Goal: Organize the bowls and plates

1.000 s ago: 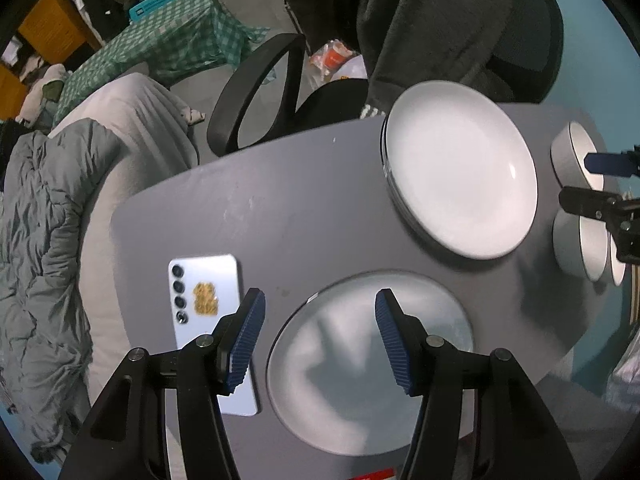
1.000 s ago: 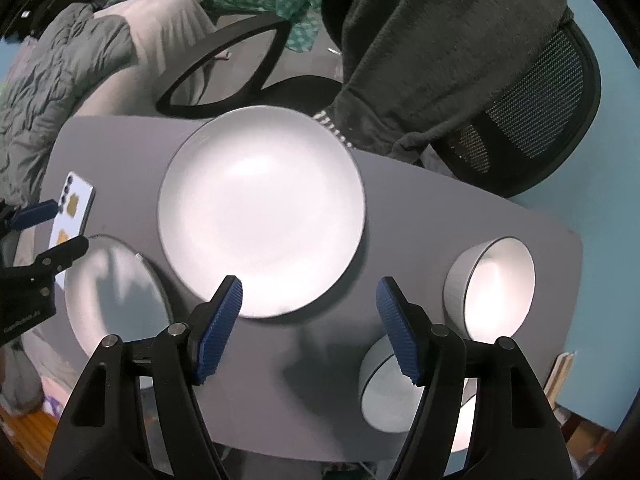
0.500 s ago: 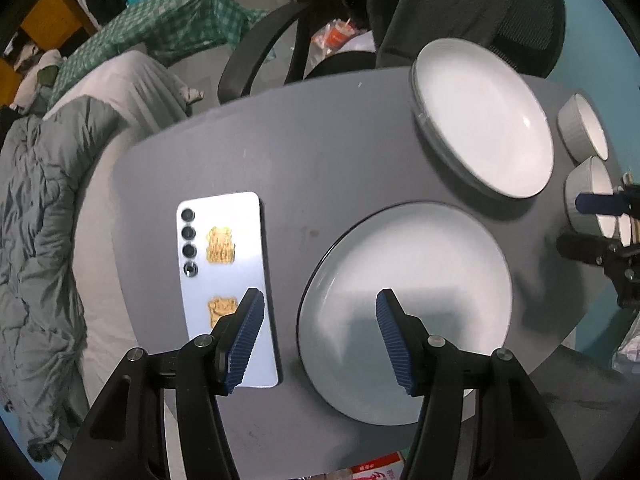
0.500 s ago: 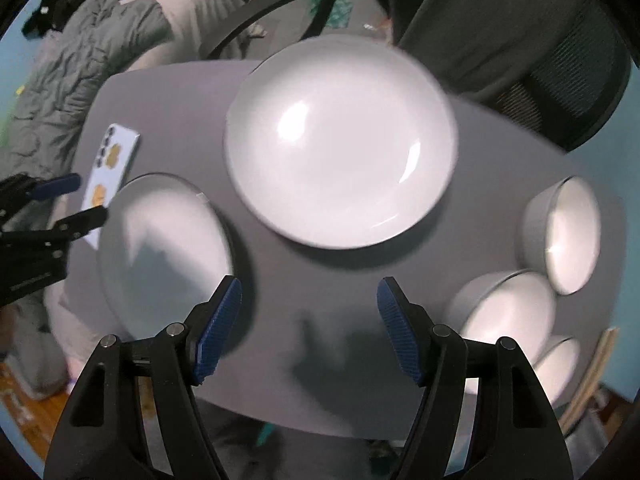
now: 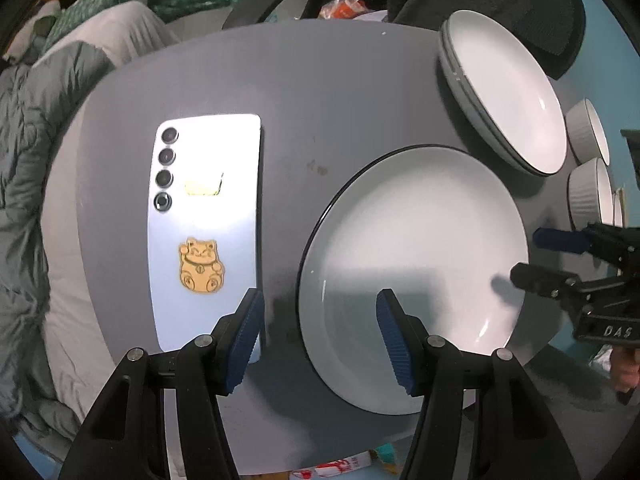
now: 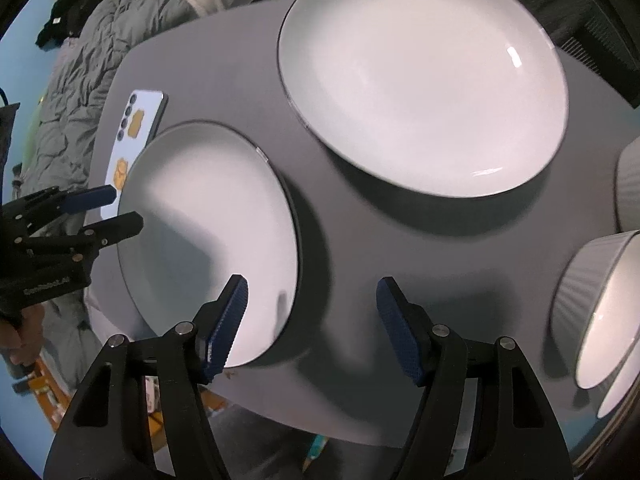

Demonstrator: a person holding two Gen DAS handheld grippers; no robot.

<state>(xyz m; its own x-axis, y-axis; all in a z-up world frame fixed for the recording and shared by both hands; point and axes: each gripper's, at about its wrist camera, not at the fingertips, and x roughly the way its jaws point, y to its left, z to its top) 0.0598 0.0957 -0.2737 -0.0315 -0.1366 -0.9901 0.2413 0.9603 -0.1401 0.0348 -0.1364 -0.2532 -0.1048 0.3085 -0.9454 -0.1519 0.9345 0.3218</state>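
In the left wrist view the left gripper (image 5: 320, 336) stands with its blue pads wide apart and nothing gripped — the near plate's left rim lies between them at lower centre. In the right wrist view the right gripper (image 6: 312, 328) has its jaws closing, not yet pressing; the same plate's right rim sits between its pads. That single plate (image 5: 412, 276) lies flat on the grey table (image 5: 320, 92), right of centre in the left view. Beyond it, at the upper right, rests a stack of plates (image 5: 504, 92), and ribbed bowls (image 5: 588, 132) crowd the right edge. A phone (image 5: 208, 224) lies face down left of centre — apart from the plate.
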